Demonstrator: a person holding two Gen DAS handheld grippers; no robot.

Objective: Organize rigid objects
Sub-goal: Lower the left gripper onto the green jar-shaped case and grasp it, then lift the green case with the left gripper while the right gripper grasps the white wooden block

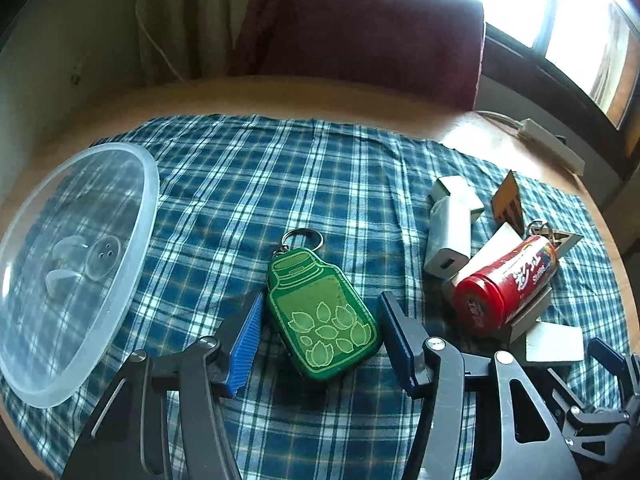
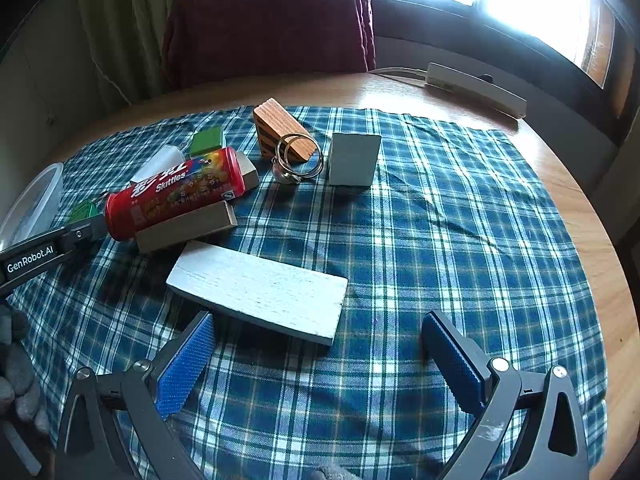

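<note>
Green keychain (image 1: 322,312) lies between the open left tool (image 1: 320,332) fingers

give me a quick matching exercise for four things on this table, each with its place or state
Things:
1. green keychain
2. Skittles tube
3. clear lid
4. white block

Places or states:
A. lying on its side, resting on blocks
B. flat on the cloth, just ahead of the right gripper
C. between the open jaws of the left gripper
D. at the cloth's left edge

Pairs: 1-C, 2-A, 3-D, 4-B
</note>
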